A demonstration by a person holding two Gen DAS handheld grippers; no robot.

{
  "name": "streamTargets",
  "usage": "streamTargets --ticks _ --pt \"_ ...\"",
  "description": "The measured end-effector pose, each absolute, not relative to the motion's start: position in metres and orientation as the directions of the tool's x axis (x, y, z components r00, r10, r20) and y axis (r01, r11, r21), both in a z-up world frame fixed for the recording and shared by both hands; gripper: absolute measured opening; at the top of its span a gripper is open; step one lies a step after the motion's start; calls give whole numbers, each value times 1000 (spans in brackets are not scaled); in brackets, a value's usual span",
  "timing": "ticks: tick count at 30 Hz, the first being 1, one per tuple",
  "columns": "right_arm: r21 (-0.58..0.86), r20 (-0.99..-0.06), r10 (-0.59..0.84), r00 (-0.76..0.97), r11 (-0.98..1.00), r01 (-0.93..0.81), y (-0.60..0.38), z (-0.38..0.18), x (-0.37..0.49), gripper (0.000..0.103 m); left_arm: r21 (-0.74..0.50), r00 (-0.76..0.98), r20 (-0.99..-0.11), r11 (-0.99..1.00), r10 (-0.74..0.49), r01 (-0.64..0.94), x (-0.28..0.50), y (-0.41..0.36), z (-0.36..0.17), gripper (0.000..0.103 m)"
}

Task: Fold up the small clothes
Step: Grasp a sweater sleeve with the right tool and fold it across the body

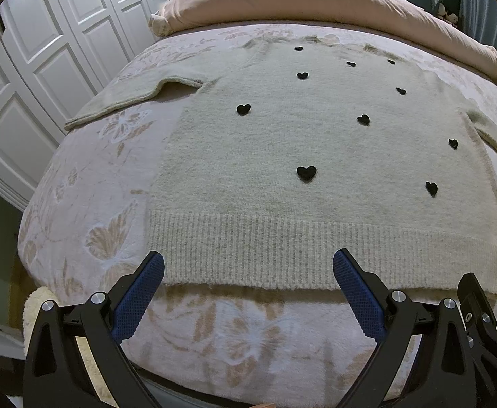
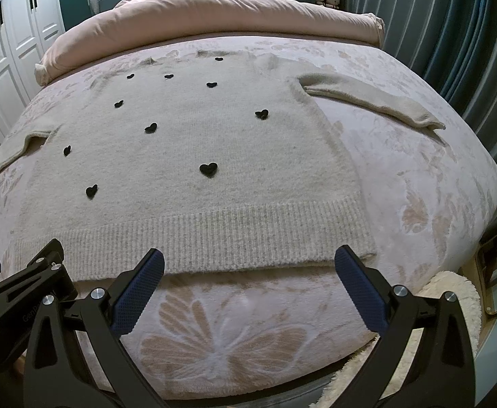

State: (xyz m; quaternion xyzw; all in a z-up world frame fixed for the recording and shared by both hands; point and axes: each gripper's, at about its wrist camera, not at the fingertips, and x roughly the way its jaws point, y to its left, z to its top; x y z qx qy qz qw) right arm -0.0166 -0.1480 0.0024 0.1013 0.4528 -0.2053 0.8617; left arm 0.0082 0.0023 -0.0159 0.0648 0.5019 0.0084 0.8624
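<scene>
A cream knit sweater (image 1: 282,142) (image 2: 194,149) with several small black hearts lies flat and face up on the bed, both sleeves spread out to the sides. Its ribbed hem (image 1: 316,248) (image 2: 197,238) is nearest to me. My left gripper (image 1: 248,265) hangs open just short of the hem's left half, nothing between its blue pads. My right gripper (image 2: 249,265) is open too, level with the hem's right corner and holding nothing. The left sleeve (image 1: 126,98) and the right sleeve (image 2: 377,102) lie unfolded.
The bed carries a pale pink blanket (image 1: 88,231) (image 2: 418,176) with a butterfly pattern. A rolled pink duvet (image 1: 299,3) (image 2: 214,17) lies across the far end. White wardrobe doors (image 1: 44,68) stand to the left, a curtain (image 2: 452,34) to the right. The other gripper's body (image 2: 17,292) shows at lower left.
</scene>
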Motion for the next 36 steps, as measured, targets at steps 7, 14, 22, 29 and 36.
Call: streamTargets --ticks 7,14,22,29,36 --pt "150 -828 -114 549 899 411 -195 -5 -1 98 -103 349 -932 995 -97 2 25 26 -30 98" --pt "354 -805 -109 583 700 621 -385 -24 28 98 -197 330 -929 978 -166 -63 40 62 -37 98" --pt "322 -814 -304 495 475 819 -566 -50 42 98 -92 295 -953 994 -72 -52 56 56 -49 98" --pt "380 -816 -322 480 326 866 -630 -67 67 62 -115 275 -957 992 -97 -50 65 71 -55 96" --pt "545 -635 -239 735 536 645 -579 22 167 12 -92 316 -945 995 -78 -29 81 74 -45 95"
